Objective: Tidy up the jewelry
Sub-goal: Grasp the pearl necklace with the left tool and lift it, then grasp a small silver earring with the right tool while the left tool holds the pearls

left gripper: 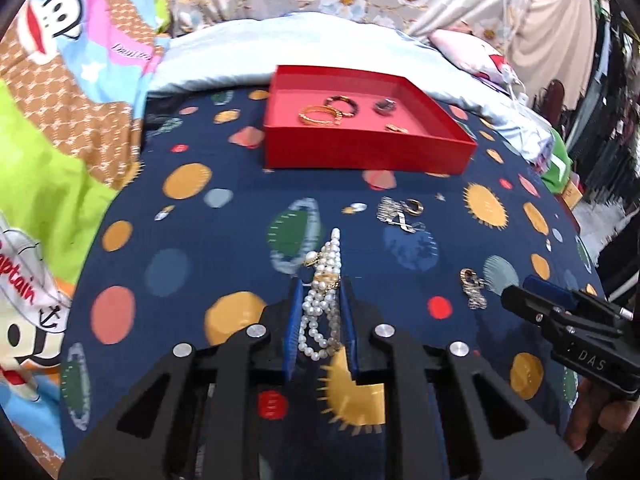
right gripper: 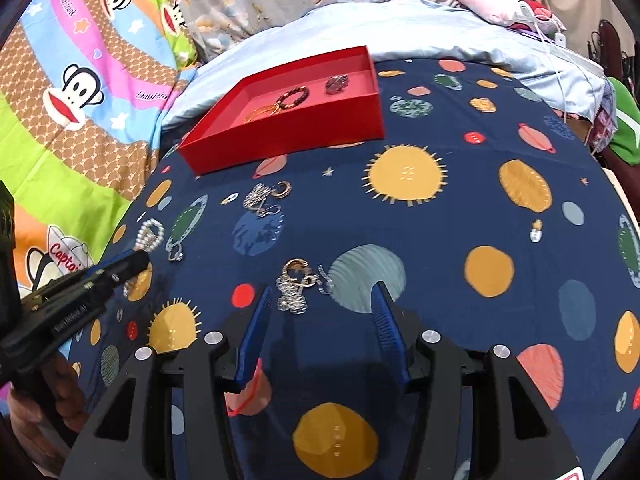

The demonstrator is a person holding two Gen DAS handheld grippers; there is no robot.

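My left gripper point(left gripper: 319, 286) is shut on a white pearl bracelet point(left gripper: 322, 300) with gold clasps, low over the planet-print cloth; it also shows in the right wrist view point(right gripper: 149, 236). My right gripper point(right gripper: 322, 290) is open and empty, its fingers either side of a crystal drop earring point(right gripper: 295, 286) on the cloth, also seen in the left wrist view point(left gripper: 473, 288). A red tray point(left gripper: 368, 152) at the back holds a gold bangle point(left gripper: 318, 114), a dark bead bracelet point(left gripper: 341, 103) and small pieces. A silver chain piece with a gold ear cuff point(left gripper: 402, 212) lies in front of the tray.
The dark blue planet-print cloth point(right gripper: 440, 240) covers a bed. A light blue pillow point(left gripper: 224, 56) lies behind the tray. A cartoon monkey quilt point(left gripper: 60, 80) is bunched at the left. Clothes and clutter sit at the right edge point(right gripper: 624, 120).
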